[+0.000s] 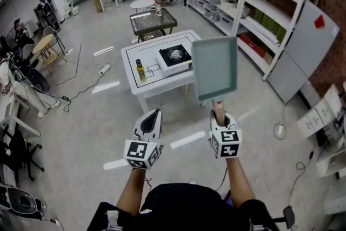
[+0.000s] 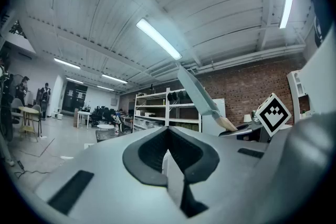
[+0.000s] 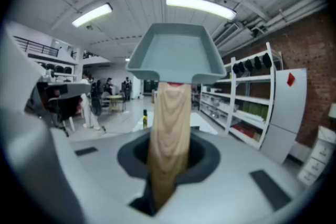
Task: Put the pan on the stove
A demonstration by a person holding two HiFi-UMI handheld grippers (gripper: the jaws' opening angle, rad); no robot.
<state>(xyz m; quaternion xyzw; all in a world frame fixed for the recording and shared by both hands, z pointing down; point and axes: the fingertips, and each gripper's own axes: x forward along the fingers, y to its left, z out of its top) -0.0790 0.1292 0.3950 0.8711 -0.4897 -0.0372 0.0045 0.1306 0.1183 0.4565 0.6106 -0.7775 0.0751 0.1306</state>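
**Q:** Where is the pan (image 1: 215, 67) sitting, and what is gripping it?

**A:** The square, grey-green pan is hanging in the air, off the stove. The right gripper (image 1: 219, 111) is grasping it by the wooden handle (image 3: 169, 134). In the right gripper view the handle is filling the gap between the jaws, which are clenching on it from both sides. The pan body is rising at 12 o'clock from that gripper, with its hollow side facing the gripper's camera.

**Q:** What is the left gripper (image 1: 151, 116) doing?

**A:** It is hovering at 9 o'clock from the right gripper, level with it. Its jaws are lying together and are grasping nothing. In the left gripper view the pan is showing edge-on at 1 o'clock.

**Q:** Where is the stove (image 1: 175, 58) lying relative to the pan?

**A:** In the head view the stove is resting on the white table (image 1: 135, 54), at 10 o'clock from the pan and apart from it. The raised pan is covering the table's corner at 3 o'clock.

**Q:** Is anything else standing on the table?

**A:** A small bottle (image 1: 140, 70) is standing upright at 8 o'clock from the stove, near it but not touching it. Metal shelving (image 1: 254, 8) is running along the wall at 2 o'clock from the table.
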